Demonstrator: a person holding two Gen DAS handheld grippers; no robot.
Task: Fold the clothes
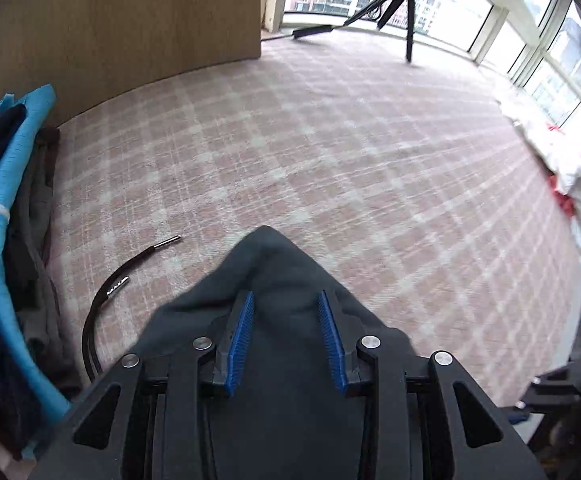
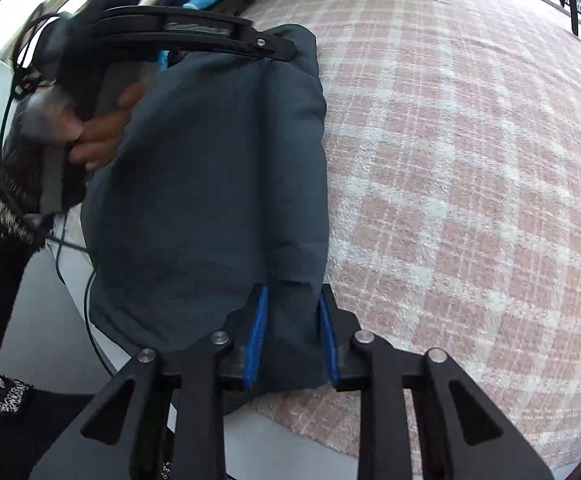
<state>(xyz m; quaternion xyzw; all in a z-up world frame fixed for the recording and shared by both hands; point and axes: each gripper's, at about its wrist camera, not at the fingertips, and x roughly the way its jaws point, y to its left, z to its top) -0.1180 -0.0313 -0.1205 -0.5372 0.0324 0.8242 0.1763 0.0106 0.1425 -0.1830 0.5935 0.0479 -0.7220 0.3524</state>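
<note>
Both ends pinched: left gripper (image 1: 286, 338) and right gripper (image 2: 292, 336) each clamp the dark garment (image 2: 218, 184), doubled over above the checked bed (image 2: 470, 160); laying flat remains, I'd judge.

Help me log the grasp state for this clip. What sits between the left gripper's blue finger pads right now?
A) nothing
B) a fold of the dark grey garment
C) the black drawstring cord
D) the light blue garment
B: in the left wrist view the dark grey garment bunches up between the blue pads of the left gripper, while the black drawstring cord lies apart on the checked cover.
</note>
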